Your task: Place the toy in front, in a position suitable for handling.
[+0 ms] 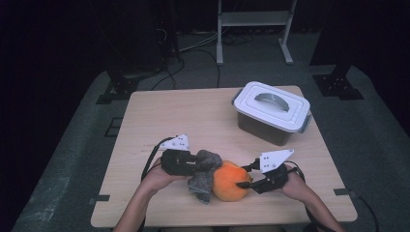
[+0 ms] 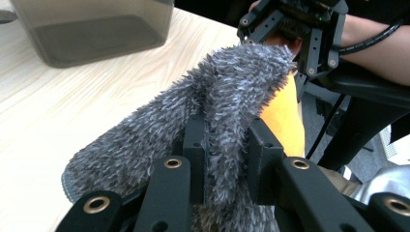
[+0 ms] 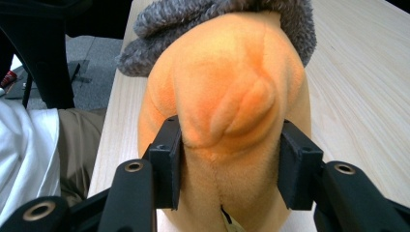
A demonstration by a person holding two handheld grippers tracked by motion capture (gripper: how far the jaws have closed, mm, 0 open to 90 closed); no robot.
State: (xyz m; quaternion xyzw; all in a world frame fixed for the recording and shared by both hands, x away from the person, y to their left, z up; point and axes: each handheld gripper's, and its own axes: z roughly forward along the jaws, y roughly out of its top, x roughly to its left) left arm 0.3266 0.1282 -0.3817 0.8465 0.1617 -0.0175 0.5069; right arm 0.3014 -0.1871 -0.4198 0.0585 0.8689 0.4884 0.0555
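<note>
Orange plush (image 3: 227,111) pinched by right gripper (image 3: 227,164), grey cloth (image 2: 212,111) clamped by left gripper (image 2: 225,159)

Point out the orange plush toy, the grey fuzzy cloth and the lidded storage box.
orange plush toy (image 3: 227,96), right gripper view, on its rounded front.
grey fuzzy cloth (image 2: 227,92), left gripper view, on the upper fold.
lidded storage box (image 1: 270,108), high view, on the white lid beside the handle.

Shaggy grey cloth (image 2: 227,96), soft orange plush toy (image 3: 227,101), matt pale wood table (image 1: 183,116), and smooth plastic box (image 1: 271,112).
</note>
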